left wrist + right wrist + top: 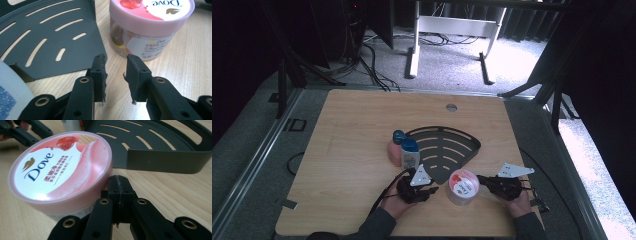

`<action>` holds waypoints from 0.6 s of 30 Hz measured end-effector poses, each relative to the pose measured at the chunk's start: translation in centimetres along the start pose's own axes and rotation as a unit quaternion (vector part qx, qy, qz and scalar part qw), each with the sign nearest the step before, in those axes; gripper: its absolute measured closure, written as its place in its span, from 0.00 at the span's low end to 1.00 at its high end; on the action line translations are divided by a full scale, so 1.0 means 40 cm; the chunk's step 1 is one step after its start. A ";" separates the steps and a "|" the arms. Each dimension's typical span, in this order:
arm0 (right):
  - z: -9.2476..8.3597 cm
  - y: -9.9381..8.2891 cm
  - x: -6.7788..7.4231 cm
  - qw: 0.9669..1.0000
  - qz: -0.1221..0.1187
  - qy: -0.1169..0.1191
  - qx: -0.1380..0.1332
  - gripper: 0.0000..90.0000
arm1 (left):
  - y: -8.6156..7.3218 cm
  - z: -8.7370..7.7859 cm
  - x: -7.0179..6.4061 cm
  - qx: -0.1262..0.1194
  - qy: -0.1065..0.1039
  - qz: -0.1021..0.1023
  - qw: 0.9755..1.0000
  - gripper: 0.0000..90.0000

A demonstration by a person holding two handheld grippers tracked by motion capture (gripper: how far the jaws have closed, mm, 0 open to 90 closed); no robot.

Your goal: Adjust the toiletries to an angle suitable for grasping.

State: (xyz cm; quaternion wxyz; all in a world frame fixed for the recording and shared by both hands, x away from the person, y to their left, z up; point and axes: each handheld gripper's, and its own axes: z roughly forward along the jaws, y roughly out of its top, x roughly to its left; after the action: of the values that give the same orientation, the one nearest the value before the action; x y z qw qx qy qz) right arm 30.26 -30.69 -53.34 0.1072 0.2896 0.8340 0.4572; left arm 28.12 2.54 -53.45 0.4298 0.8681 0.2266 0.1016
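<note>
A pink-lidded Dove jar (pixel 463 186) (pixel 150 22) (pixel 62 165) stands near the table's front edge, just in front of a black slotted corner shelf (pixel 444 145) (pixel 50 37) (pixel 162 157). To the jar's left my left gripper (pixel 432 190) (pixel 116 72) is open; its jaws point at the jar with bare wood between them. On the jar's right side sits my right gripper (pixel 479 178) (pixel 118 187), shut with its pads together and holding nothing, its tip right beside the jar's wall. Whether it touches the jar I cannot tell.
A white bottle with a blue cap (pixel 410 152) (pixel 10 92) and a pink bottle (pixel 396 147) stand at the shelf's left edge, close behind my left gripper. The wooden table (pixel 352 130) has a cable hole (pixel 451 107) at the back.
</note>
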 end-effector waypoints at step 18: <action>-0.016 -0.008 0.026 1.000 -0.014 0.018 0.003 1.00 | 0.008 0.016 -0.013 -0.005 -0.030 -0.001 1.000 0.57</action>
State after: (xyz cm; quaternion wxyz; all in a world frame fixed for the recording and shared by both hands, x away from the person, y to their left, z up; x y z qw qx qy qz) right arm 29.02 -30.65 -53.17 0.0980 0.2697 0.8410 0.4587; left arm 28.01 1.66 -53.58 0.4408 0.8685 0.2137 0.0760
